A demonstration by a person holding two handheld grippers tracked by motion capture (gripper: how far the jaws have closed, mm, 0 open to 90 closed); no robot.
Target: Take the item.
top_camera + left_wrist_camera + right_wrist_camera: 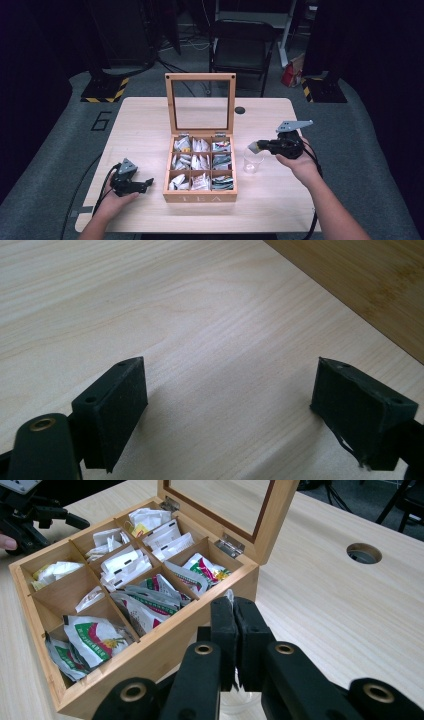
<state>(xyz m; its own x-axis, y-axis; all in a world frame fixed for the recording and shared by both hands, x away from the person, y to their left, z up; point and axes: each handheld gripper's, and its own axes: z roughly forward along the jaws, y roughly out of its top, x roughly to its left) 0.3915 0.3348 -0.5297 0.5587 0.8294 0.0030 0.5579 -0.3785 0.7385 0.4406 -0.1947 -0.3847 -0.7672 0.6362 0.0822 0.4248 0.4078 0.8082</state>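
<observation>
Right tongs (256,146) pinch a tea packet (253,146) above the glass cup (252,161), right of the open tea box (200,197); left tongs (145,184) rest open on the table (140,120). Best lowered centred over the rim.

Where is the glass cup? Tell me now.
In the high view the glass cup stands on the table, just right of the open tea box and directly under the right gripper.

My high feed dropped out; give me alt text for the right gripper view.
The right claw is shut on a thin tea bag packet beside an open wooden tea box with nine compartments holding packets. The left claw sits beyond the box.
</observation>
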